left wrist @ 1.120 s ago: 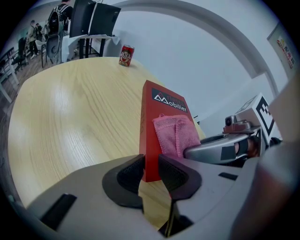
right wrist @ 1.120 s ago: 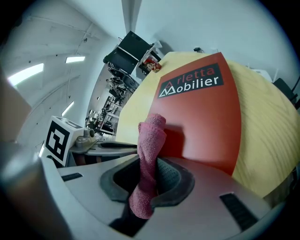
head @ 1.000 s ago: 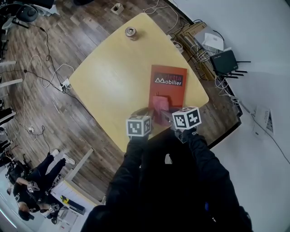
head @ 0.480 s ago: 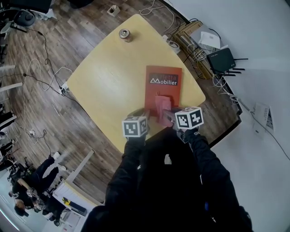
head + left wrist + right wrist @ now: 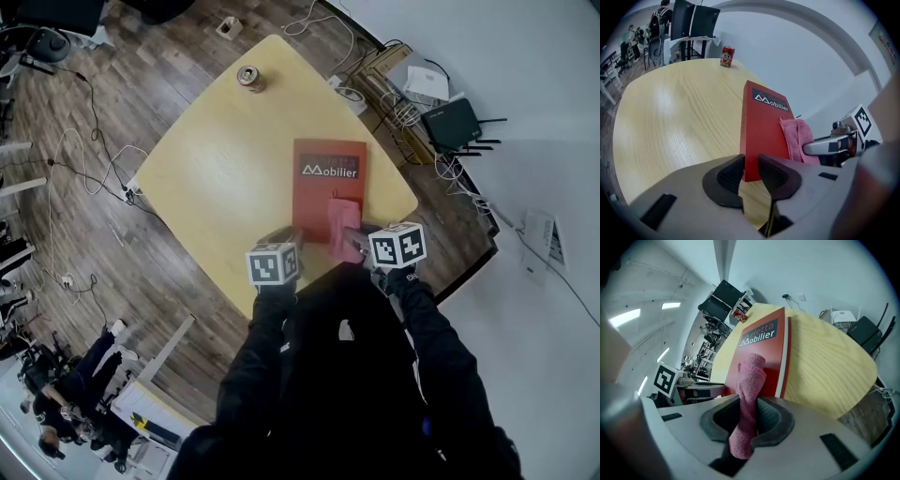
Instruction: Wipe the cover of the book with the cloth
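R gripper (image 5: 749, 416): nubby pink cloth (image 5: 751, 376), L gripper (image 5: 750, 172): flat red book (image 5: 761, 126)

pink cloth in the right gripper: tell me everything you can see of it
The cloth is pink, nubbly, terry-like fabric, bunched into a thick folded roll. The right gripper is clamped on its near end, with a short tail sticking out behind the jaws. The free end reaches forward and lies on the red cover of the book, on the near right part, below the white title lettering. Only the jaws and the cover visibly touch it.
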Demonstrator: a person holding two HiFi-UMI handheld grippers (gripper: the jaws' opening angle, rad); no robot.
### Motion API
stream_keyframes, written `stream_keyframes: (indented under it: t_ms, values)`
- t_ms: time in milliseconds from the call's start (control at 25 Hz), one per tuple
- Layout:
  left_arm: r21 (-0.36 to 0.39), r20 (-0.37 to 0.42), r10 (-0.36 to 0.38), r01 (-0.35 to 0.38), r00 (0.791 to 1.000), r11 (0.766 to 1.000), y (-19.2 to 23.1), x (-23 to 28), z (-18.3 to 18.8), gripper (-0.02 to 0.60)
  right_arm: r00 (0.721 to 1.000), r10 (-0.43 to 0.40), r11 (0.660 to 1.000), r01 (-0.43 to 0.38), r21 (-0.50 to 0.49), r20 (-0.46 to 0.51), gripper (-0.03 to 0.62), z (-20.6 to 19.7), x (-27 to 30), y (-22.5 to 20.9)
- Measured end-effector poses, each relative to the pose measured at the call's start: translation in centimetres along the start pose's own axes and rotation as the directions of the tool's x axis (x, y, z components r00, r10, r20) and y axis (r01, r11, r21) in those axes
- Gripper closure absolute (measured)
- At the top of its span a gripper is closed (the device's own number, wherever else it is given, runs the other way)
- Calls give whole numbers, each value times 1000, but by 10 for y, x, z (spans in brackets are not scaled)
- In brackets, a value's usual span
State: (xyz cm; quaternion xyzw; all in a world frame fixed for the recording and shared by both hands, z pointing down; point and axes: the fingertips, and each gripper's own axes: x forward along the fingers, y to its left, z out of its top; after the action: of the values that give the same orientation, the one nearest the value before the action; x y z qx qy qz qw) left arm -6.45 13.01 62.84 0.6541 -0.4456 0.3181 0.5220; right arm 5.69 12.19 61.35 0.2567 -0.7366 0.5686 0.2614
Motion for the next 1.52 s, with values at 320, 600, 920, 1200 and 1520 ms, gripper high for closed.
stream_keyframes:
  t_ms: [320,600,920,1200,1520]
  values:
    - [3,-1,14,-14,1000,1000,0,0,1,468,999,-28,1000,28,6,16,514,-2,-14,-12]
    - [5,-1,20,-20,1000,1000,1,0,0,468,998,-46,999,46,1,44,514,0,-29,-13]
    - [31,40,58,-59,998,998,2,-7,4,468,986,-31,999,32,-4,164,514,26,-66,18]
    - [60,132,77,-86,988,994,-14,-27,37,468,962,1,999,13,-52,272,514,52,-99,61]
    - [129,287,42,-82,957,988,-63,-94,78,521,902,28,980,61,-191,431,514,88,-149,125]
